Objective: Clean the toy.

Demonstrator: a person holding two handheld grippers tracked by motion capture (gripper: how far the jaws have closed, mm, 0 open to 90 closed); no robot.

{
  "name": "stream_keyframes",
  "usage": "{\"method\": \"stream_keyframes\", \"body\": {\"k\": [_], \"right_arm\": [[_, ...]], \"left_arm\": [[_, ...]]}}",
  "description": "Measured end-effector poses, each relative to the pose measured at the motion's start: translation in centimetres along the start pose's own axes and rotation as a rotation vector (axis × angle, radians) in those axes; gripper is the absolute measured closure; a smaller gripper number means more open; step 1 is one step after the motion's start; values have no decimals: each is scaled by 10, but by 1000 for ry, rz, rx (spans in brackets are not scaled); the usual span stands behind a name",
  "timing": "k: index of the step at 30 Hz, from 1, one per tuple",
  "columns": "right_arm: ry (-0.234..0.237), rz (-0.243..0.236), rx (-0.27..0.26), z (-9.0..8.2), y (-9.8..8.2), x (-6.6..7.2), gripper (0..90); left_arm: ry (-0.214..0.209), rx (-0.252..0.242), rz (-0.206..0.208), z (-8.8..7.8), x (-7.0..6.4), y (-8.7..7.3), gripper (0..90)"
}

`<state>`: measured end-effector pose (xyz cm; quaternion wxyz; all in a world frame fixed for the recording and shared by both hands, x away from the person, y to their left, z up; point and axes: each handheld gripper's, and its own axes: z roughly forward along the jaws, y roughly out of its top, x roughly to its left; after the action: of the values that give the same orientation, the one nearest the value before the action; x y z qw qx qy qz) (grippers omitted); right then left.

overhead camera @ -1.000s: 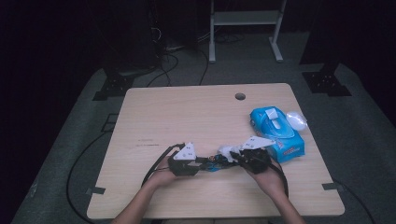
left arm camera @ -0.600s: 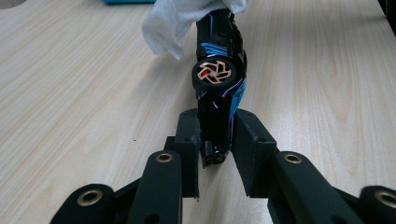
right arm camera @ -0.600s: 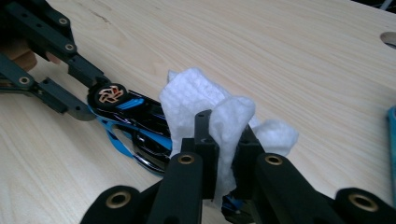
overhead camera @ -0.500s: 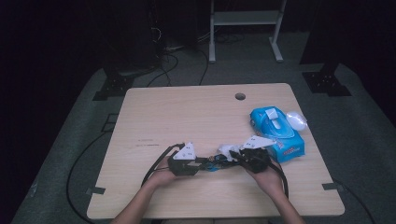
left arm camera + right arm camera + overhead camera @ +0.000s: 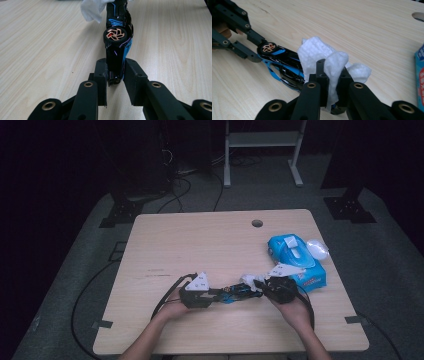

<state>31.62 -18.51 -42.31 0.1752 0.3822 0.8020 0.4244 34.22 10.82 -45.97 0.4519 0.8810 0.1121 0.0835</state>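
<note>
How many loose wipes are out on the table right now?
1: a white textured wipe clamped in the right gripper, against the black and blue toy car held by the left gripper. More may be inside the blue wipes pack at the right edge.

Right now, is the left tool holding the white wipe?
No. In the left gripper view the left tool is clamped on the black-and-blue toy car; the white wipe sits in the right tool.

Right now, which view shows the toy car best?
Left gripper view: the toy car is close, wheel and blue trim sharp, its end between the left gripper jaws. Right gripper view shows it partly behind the wipe. High view shows a small dark shape.
</note>
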Motion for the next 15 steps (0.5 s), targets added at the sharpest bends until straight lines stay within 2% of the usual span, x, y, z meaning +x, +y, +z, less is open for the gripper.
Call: {"method": "stream_keyframes", "body": {"k": [2,3,5,8,11,12,15], "right_arm": [[19,-26,-1,2,1,4,835],[13,-34,0,2,1,6,835],[20,-26,3,2,1,4,835],[-9,-18,7,-2,0,-4,837],[-19,5,7,-4,-1,-8,838],[-13,6,7,-2,0,-5,838],[16,-34,12,6,6,8,838]], "left_arm": [[2,-1,1,0,0,0,725],[3,0,0,0,0,0,724],[6,1,2,0,-1,0,725],[8,1,8,0,-1,1,728],[6,-1,5,1,-2,1,730],[5,-2,7,2,-2,2,731],[4,-7,9,2,-3,3,731]]}}
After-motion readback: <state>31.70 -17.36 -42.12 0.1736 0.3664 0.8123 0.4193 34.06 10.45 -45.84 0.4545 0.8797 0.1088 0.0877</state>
